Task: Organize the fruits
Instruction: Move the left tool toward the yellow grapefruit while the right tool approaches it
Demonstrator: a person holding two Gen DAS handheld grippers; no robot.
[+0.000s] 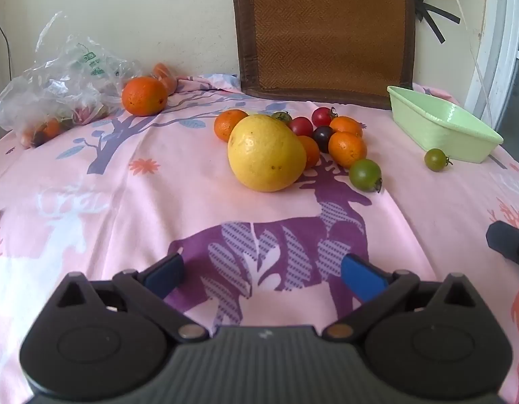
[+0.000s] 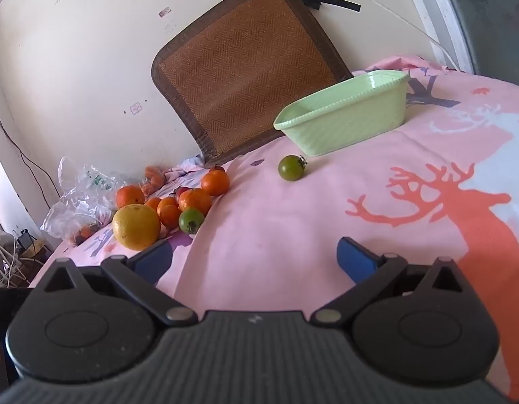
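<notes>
Fruit lies in a loose cluster on the pink deer-print cloth (image 1: pixel 124 175). The cluster centres on a large yellow citrus (image 1: pixel 266 153), with small oranges (image 1: pixel 347 149), red cherry tomatoes (image 1: pixel 300 126), one dark tomato (image 1: pixel 322 136) and a green tomato (image 1: pixel 364 174) touching or just beside it. A larger orange (image 1: pixel 144 96) sits apart to the left, next to a crumpled clear plastic bag (image 1: pixel 62 80) that holds more produce. A second green tomato (image 2: pixel 291 167) lies alone, just in front of the pale green tray (image 2: pixel 343 124), not touching it. The tray holds no fruit in the part that shows. A woven brown mat (image 1: pixel 326 33) leans against the wall behind the cloth.

Left gripper (image 1: pixel 262 272): jaws spread wide, nothing between the blue pads, angled down over the purple deer print, short of the yellow citrus.

Right gripper (image 2: pixel 256 257): jaws likewise spread wide and unloaded, over bare pink cloth, with the lone green tomato and the tray ahead of it and the fruit cluster off to its left.
</notes>
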